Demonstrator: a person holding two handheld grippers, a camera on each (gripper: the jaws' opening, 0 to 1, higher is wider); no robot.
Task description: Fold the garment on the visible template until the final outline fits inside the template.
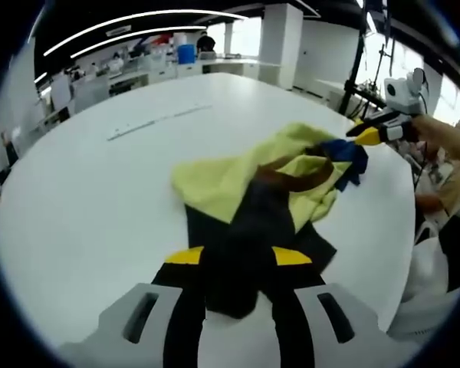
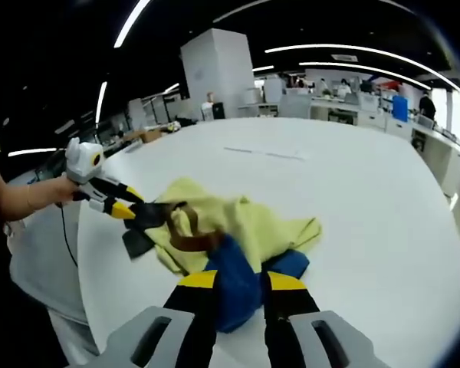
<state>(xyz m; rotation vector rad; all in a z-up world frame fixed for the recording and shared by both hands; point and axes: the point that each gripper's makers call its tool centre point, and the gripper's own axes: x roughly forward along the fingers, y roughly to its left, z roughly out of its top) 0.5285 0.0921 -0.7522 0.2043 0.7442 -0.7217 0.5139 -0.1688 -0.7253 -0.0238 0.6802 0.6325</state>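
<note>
A crumpled garment lies on the white table point(image 1: 77, 199): yellow-green cloth point(image 1: 230, 180) with a brown collar band point(image 1: 291, 180), a black part point(image 1: 241, 253) and a blue part point(image 1: 345, 153). My left gripper point(image 1: 238, 257) is shut on the black part, at the garment's near edge. My right gripper point(image 1: 366, 138) comes in from the right and pinches the blue part. In the right gripper view, the right gripper point(image 2: 241, 280) has blue cloth point(image 2: 234, 284) between its jaws, and the left gripper point(image 2: 130, 212) holds the black corner point(image 2: 138, 238) of the yellow-green cloth point(image 2: 245, 222).
A thin pale line point(image 1: 157, 121) is marked on the table beyond the garment, also seen as a line point(image 2: 264, 153) in the right gripper view. A forearm point(image 1: 448, 138) holds the right gripper. The table edge point(image 1: 405, 230) runs close on the right. Office desks stand far behind.
</note>
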